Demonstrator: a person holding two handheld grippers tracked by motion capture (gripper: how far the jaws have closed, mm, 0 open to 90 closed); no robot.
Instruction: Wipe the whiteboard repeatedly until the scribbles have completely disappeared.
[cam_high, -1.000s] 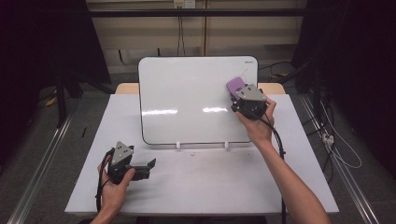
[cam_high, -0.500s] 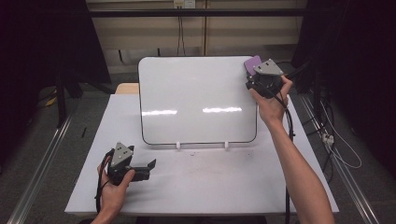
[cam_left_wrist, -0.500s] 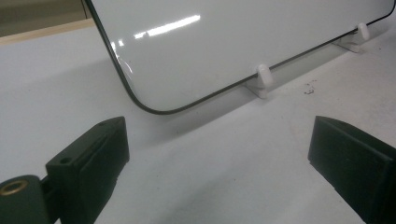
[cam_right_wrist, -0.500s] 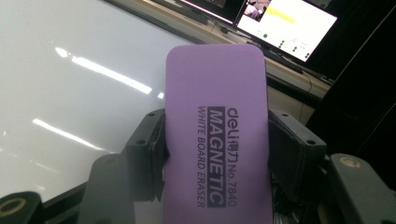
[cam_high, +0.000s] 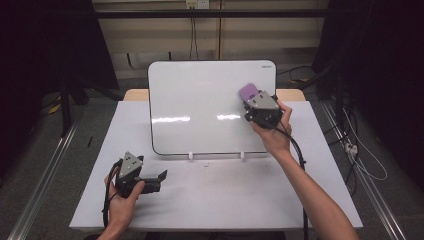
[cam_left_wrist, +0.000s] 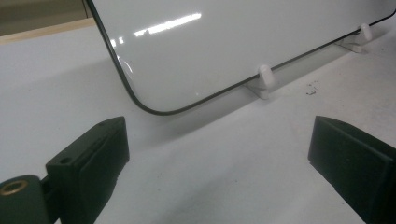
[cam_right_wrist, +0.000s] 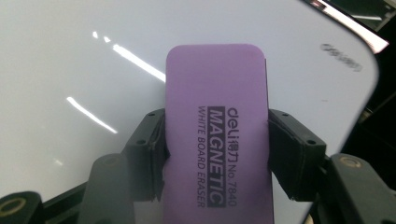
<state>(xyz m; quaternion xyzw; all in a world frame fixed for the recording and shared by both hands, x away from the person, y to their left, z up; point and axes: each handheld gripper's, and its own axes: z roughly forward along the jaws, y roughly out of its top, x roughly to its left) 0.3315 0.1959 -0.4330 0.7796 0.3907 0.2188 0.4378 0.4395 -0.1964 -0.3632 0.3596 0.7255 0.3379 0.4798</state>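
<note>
Wiping the whiteboard (cam_high: 200, 110) is the work in hand: the right gripper (cam_high: 261, 107) has its jaws clamped on the long sides of a purple magnetic eraser (cam_right_wrist: 217, 126), which sits against the board's upper right area, near the rounded corner. The board leans back on two small white feet (cam_left_wrist: 262, 80) on the worktop (cam_high: 210, 200), and that is the main risk: a firm push high up could tip it backward or skid it off those feet, since nothing braces it. The left gripper (cam_high: 150, 181) rests low on the worktop in front of the board's lower left corner, jaws wide apart with nothing between them, so it lends no support. A stroke carried too far right could run the eraser off the edge. The grip covers only the eraser's lower half, so a sideways drag might twist it between the jaws. Whether the felt face lies flat on the surface is hard to judge from these angles; a tilted face would wipe poorly.
</note>
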